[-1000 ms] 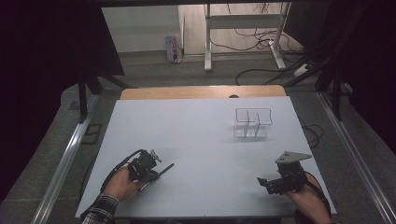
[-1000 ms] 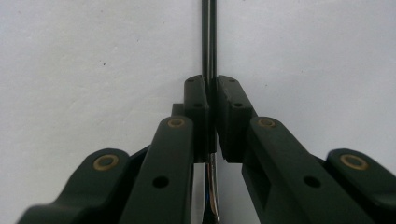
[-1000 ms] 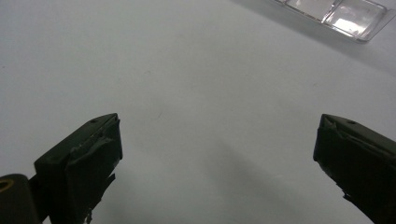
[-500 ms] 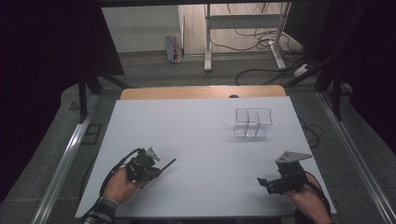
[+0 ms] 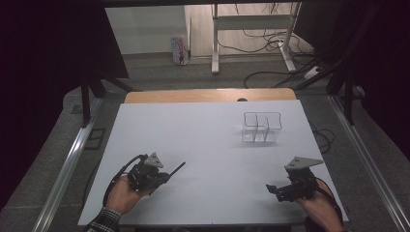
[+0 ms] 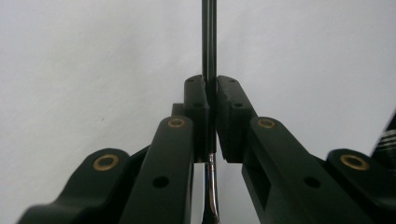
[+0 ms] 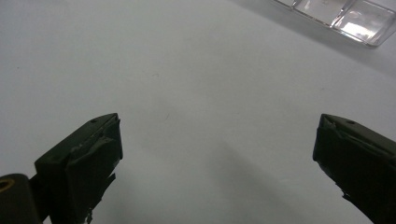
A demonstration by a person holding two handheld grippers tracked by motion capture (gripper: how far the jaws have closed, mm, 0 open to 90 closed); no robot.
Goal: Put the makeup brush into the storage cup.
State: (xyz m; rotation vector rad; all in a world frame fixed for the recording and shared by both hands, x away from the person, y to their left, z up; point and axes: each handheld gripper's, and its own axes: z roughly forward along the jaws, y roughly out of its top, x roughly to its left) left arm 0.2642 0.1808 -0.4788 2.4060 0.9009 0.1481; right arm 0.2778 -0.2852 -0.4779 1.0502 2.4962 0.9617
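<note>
Thin black rod [image 6: 208, 42], with a bright metal lower part below the pads, is pinched upright between the closed jaws of the left gripper [image 6: 211, 116]; what kind of tool it is cannot be told. In the high view the same rod [image 5: 177, 169] is seen jutting from the left gripper [image 5: 153, 180] toward the table's middle, held just above the white table [image 5: 203, 130] near its front left.

Handling, as judged: light, stiff, narrow and probably smooth, so liable to swivel or slip in the pads. The grip is taken partway along the shaft, with a long length ahead of the pads; a hold nearer the middle would be steadier. No fragility is suggested, though the thin tip could catch on a rim.

Right gripper [image 5: 282, 190] is held low at the front right of the table, jaws spread wide with nothing between them; in the right gripper view bare table surface is seen between the two pads [image 7: 93, 154].

Farther off, right of centre, a clear plastic organizer [image 5: 261, 128] with compartments stands on the table, well apart from both grippers. Its near corner is caught at the top edge of the right gripper view [image 7: 345, 16], where the compartment floors appear bare.

Differences between views: the pinch itself and the shiny lower section are resolved in the left gripper view; the rod's direction and its distance from the organizer are given by the high view.
</note>
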